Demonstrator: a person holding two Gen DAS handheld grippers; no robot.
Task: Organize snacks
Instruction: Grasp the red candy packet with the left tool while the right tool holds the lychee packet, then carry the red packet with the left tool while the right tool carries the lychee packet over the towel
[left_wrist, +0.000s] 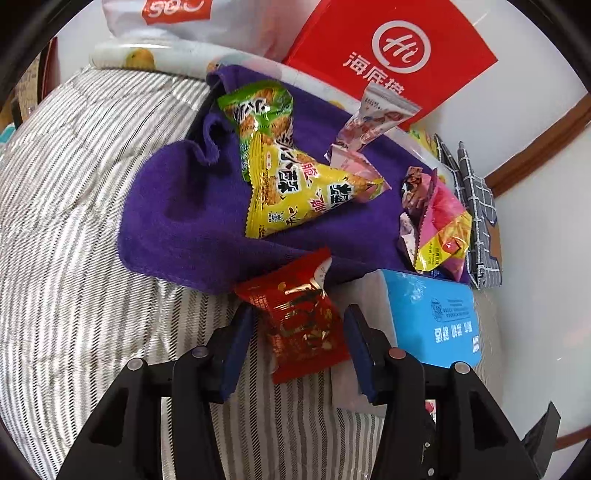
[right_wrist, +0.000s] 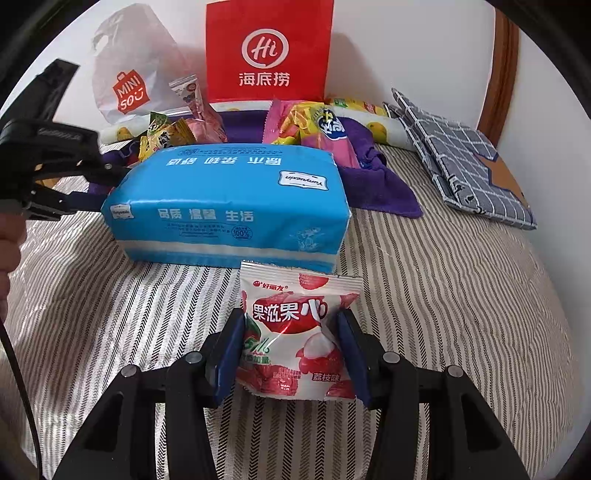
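Observation:
In the left wrist view my left gripper (left_wrist: 299, 317) has its jaws wide around a red snack packet (left_wrist: 301, 321) lying on the striped bedcover; the pads stand apart from it. Beyond it a purple towel (left_wrist: 184, 218) carries a yellow packet (left_wrist: 295, 192), a green packet (left_wrist: 260, 114) and pink packets (left_wrist: 436, 218). In the right wrist view my right gripper (right_wrist: 291, 325) is shut on a white and red lychee snack packet (right_wrist: 295, 332), in front of the blue tissue pack (right_wrist: 229, 203). The left gripper (right_wrist: 55, 199) shows at the left.
A red paper bag (right_wrist: 267, 51) and a white Miniso bag (right_wrist: 129, 74) lean on the wall behind. A grey checked cloth bag (right_wrist: 458, 162) lies at the right. The blue tissue pack (left_wrist: 432, 317) sits just right of the left gripper. Striped bedcover (right_wrist: 443, 295) lies all around.

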